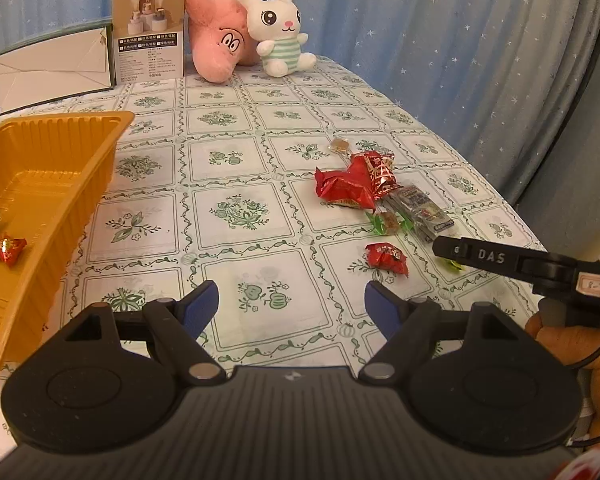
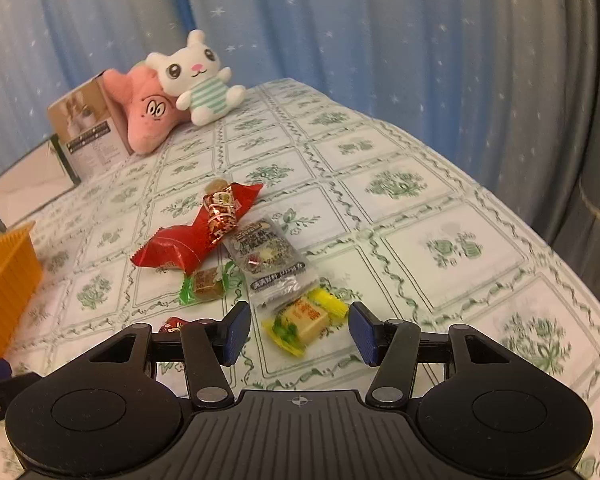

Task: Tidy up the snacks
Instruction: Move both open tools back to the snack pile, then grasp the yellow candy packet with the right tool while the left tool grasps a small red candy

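My right gripper (image 2: 298, 330), half open and empty, frames the yellow-wrapped square candy (image 2: 305, 321) lying crosswise just ahead between its fingertips, while my left gripper (image 1: 291, 306) gapes wide, farther off.

1. The tablecloth (image 1: 240, 168) looks like smooth printed cloth.
2. The orange tray (image 1: 40, 184) is glossy ribbed plastic.
3. The red snack packet (image 2: 172, 248) is shiny crinkled foil.
4. The white rabbit toy (image 1: 280, 28) is soft plush.
5. The box (image 1: 150, 32) is matt cardboard.
6. The gripper pads (image 2: 236, 332) are blue and textured.
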The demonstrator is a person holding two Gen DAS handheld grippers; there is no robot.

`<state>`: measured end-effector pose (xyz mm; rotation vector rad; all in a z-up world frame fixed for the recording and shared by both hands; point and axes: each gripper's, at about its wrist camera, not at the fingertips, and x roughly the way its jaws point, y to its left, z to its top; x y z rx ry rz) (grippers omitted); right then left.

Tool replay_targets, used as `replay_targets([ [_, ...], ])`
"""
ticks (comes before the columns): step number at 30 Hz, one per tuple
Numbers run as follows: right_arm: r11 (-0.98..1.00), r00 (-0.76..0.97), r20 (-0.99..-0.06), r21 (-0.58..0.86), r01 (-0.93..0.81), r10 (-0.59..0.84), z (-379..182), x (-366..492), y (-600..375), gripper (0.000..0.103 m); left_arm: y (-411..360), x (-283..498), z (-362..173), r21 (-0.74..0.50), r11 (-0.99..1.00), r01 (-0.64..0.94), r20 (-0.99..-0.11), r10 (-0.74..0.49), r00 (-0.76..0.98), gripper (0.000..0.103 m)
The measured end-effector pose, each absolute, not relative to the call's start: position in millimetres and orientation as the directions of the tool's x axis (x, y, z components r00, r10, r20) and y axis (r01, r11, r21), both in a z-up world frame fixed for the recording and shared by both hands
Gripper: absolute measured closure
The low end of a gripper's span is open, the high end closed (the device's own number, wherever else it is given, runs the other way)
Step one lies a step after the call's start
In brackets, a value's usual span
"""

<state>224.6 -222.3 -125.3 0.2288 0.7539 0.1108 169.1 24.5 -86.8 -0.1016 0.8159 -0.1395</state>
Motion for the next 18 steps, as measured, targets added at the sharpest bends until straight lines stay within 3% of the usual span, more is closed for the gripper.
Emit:
replay_targets([
  [8,0.989,0.724,-0.675,0.113,-0.091,0.143,-129.1,220.2,-201.6,0.05,30.8,171.1,-93.6,-0.158,0.985,0.068,-0.723,-0.162,0.672,0.024],
  [9,0.991,0.727,-0.673,0.097,-0.097,0.137,-129.9,219.2,-199.2,0.058,31.1,171.2,-94.1,-0.16,0.985,0.067,-0.723,-0.163,0.671,0.024],
  [11,0.989,0.727,-0.671,0.089,-0.115,0.145,-130.7,219.9,-197.1,0.064,30.9,170.9,-94.7,-0.161,0.985,0.067,-0.724,-0.164,0.67,0.024],
  [13,0.988,0.725,-0.671,0.094,-0.125,0.155,-131.0,220.5,-196.4,0.079,30.4,170.5,-94.7,-0.161,0.985,0.069,-0.724,-0.165,0.67,0.024],
  [18,0.976,0.709,-0.67,0.124,-0.182,0.217,-129.5,216.6,-189.1,0.082,31.4,169.6,-93.8,-0.158,0.985,0.071,-0.72,-0.165,0.674,0.024],
])
